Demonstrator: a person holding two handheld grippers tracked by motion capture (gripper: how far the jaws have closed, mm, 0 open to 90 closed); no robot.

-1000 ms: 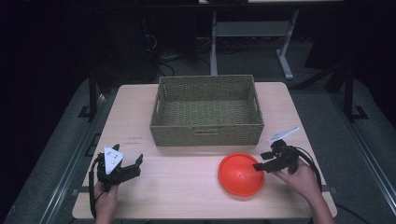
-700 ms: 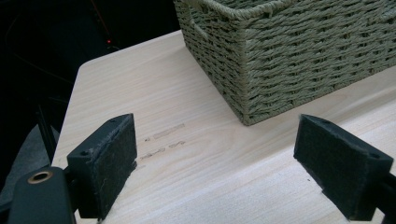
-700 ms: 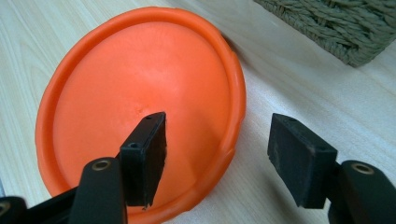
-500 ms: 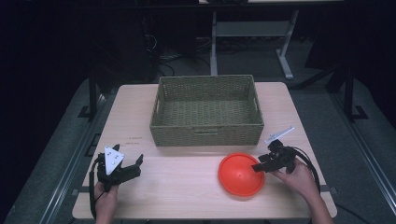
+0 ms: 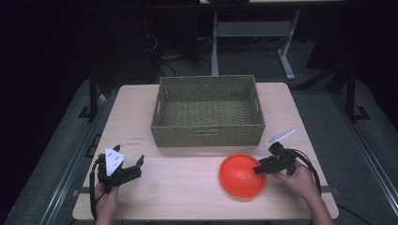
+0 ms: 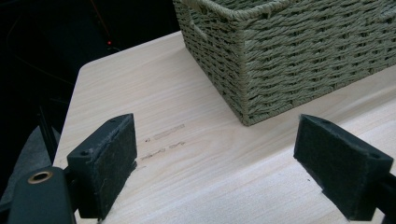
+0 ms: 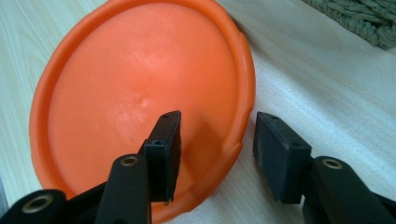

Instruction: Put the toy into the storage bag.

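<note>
An orange plate [image 5: 242, 174] [image 7: 140, 98] lies flat on the wooden table [image 5: 187, 178], in front of the woven basket [image 5: 208, 111]. My right gripper [image 5: 259, 168] [image 7: 217, 151] is open and straddles the plate's right rim, one jaw over the inside of the plate, the other over the table outside it. My left gripper [image 5: 136, 165] [image 6: 224, 163] rests open near the table's front left, nothing between its jaws. It faces the basket's near left corner [image 6: 280, 56].
The basket is empty and stands mid-table toward the back. Faint pencil marks [image 6: 163, 140] mark the wood ahead of the left gripper. Dark floor, a table frame [image 5: 248, 33] and cables lie beyond the far edge.
My right gripper has slid left and slightly down toward the plate, its jaws now over the rim. The left gripper has stayed still.
</note>
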